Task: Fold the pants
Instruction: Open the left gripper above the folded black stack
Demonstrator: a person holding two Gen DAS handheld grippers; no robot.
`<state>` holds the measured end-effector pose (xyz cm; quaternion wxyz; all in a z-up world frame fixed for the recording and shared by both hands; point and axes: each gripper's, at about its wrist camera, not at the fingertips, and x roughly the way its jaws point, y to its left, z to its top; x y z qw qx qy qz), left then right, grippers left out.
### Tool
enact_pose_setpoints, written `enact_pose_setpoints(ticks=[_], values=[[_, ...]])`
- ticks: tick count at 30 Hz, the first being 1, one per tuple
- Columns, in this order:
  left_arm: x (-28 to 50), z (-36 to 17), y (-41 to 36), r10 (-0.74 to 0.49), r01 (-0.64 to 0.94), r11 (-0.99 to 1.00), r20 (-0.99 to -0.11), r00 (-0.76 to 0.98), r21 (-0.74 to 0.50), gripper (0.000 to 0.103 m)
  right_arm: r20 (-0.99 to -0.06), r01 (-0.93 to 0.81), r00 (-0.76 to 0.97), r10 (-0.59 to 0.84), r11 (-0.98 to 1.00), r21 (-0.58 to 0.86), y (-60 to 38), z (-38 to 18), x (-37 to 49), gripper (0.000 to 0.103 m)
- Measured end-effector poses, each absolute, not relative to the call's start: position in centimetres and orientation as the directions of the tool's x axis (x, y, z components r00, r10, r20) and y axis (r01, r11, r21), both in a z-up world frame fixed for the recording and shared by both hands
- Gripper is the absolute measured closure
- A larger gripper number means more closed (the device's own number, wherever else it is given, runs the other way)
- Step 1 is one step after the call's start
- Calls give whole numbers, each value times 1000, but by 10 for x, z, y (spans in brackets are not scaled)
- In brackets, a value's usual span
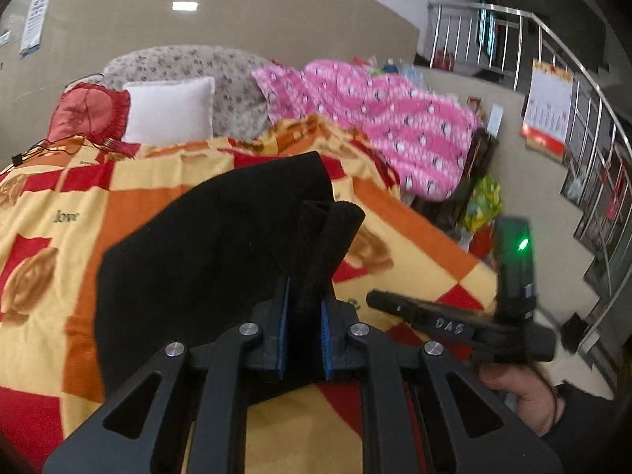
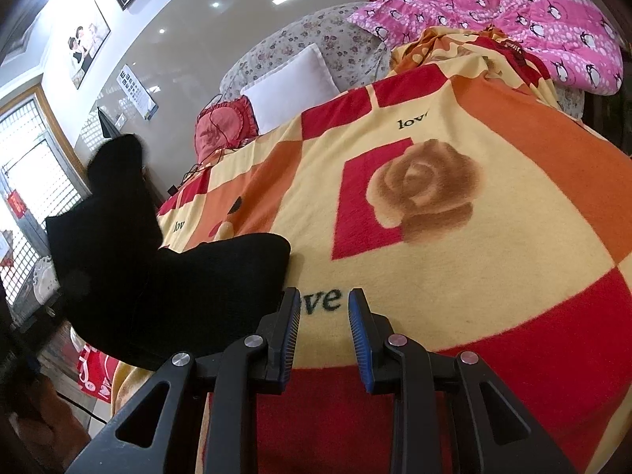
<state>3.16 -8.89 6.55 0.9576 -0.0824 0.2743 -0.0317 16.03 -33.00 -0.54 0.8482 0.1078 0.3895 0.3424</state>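
Note:
The black pants (image 1: 205,245) lie bunched on the yellow, orange and red blanket (image 1: 79,205). My left gripper (image 1: 305,288) is shut on a fold of the pants and lifts it off the blanket. In the right wrist view the pants (image 2: 166,276) rise in a peak at the left. My right gripper (image 2: 324,300) is open and empty, just right of the pants' edge, low over the blanket (image 2: 493,237). The right gripper also shows in the left wrist view (image 1: 454,324), held by a hand.
A white pillow (image 1: 170,110), a red cushion (image 1: 91,114) with cables, a floral quilt (image 1: 197,63) and a pink penguin quilt (image 1: 395,118) lie at the bed's far end. A steel stair railing (image 1: 572,91) stands right. The bed edge drops off right of the blanket.

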Motion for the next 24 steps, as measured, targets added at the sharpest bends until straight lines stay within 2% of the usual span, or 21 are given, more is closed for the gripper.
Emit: enact_pose_setpoints(ticks=[3,6,8,9,10,13,16,18,21,22,24], values=[[44,49,-101,-96,13,989,-578,810,-145,91,-585,-495,461,668,740,456,-331,-6,161,75],[49,30,-108,-119,24,988,-645,755,-154,84,-584,-494,461,668,740,456,-331,-6,161,75],[39,29,-111,-159,56,982,-631,760,-180,71,-584,-491,462,668,741,458,-331,-6,160,75],[34,30,-111,-205,87,973,-622,756,-215,59,-584,-490,462,667,741,459,-331,-5,160,75],[27,34,-108,-270,126,954,-604,750,-271,54,-584,-489,464,667,742,459,-332,-5,160,75],[2,46,-93,-343,163,922,-548,763,-351,53,-581,-485,469,665,744,460,-333,-5,159,75],[-30,56,-60,-278,86,924,-498,821,-374,51,-572,-478,488,660,750,458,-336,-3,157,75],[-46,59,-38,-199,12,931,-480,854,-365,51,-553,-474,540,634,772,423,-339,6,150,75],[-53,55,-14,-163,-50,916,-483,860,-398,53,-452,-611,561,693,715,339,-329,36,124,75],[-51,52,-11,-159,-65,914,-500,851,-401,65,-425,-677,528,735,667,312,-321,46,114,75],[-43,46,-6,-151,-95,908,-531,834,-408,85,-426,-776,448,786,579,252,-298,60,100,73]])
